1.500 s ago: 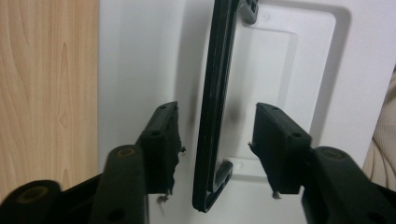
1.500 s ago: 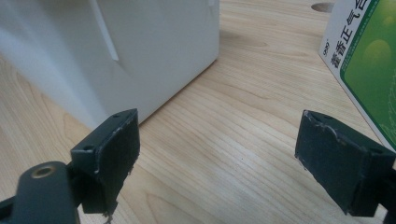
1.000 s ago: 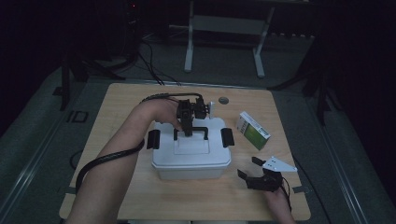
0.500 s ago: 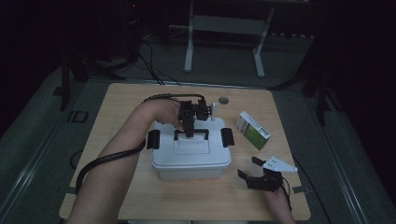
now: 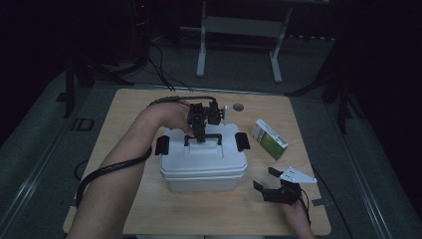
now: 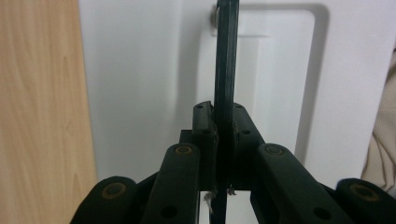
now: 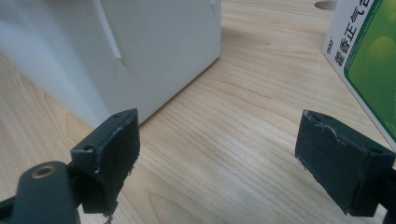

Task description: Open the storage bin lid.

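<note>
High view: white box [image 5: 203,167] mid-table, left gripper [image 5: 200,130] over its lid, clamped on the dark handle [image 5: 203,140]. Right gripper [image 5: 271,180] low on the table [image 5: 139,104], just beside the box's near right corner, green carton [image 5: 269,139] beyond it.

Left gripper view: jaws just finished closing, handle [image 6: 226,65] pinched edge-on between the pads [image 6: 204,126], lid below.

Right gripper view: jaws spread wide, nothing between them; box wall [image 7: 140,46] at left, carton [image 7: 369,60] at right.
</note>
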A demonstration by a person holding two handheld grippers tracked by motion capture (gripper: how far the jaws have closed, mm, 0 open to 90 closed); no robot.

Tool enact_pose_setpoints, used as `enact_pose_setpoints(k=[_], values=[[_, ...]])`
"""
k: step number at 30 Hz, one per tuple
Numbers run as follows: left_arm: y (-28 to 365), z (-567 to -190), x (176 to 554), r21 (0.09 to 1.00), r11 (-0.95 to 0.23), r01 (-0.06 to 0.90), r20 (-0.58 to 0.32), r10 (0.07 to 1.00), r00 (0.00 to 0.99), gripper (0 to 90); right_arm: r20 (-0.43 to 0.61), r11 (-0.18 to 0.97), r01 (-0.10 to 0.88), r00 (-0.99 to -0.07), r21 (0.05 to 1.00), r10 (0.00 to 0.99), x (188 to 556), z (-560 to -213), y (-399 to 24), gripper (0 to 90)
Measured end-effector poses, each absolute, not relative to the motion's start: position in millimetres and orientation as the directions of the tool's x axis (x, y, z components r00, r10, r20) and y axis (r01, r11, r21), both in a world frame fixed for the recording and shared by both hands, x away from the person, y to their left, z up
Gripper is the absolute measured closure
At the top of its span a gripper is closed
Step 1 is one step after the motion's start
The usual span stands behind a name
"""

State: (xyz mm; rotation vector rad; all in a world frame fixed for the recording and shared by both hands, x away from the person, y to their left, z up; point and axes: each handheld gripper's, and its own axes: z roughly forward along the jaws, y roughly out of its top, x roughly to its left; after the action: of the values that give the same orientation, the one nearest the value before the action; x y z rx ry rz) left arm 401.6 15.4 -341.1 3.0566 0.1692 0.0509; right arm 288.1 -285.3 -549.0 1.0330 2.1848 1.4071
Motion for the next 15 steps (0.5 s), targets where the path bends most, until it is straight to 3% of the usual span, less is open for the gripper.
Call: enact_pose_setpoints(k=[15], values=[[42.3,-320.5,395.6,0.11,-0.983,0.148,0.064,0.155,0.986,83.7,0.096,0.246,0.391,-0.677,0.887,0.73,288.2,-549.3,-284.6,13.7]])
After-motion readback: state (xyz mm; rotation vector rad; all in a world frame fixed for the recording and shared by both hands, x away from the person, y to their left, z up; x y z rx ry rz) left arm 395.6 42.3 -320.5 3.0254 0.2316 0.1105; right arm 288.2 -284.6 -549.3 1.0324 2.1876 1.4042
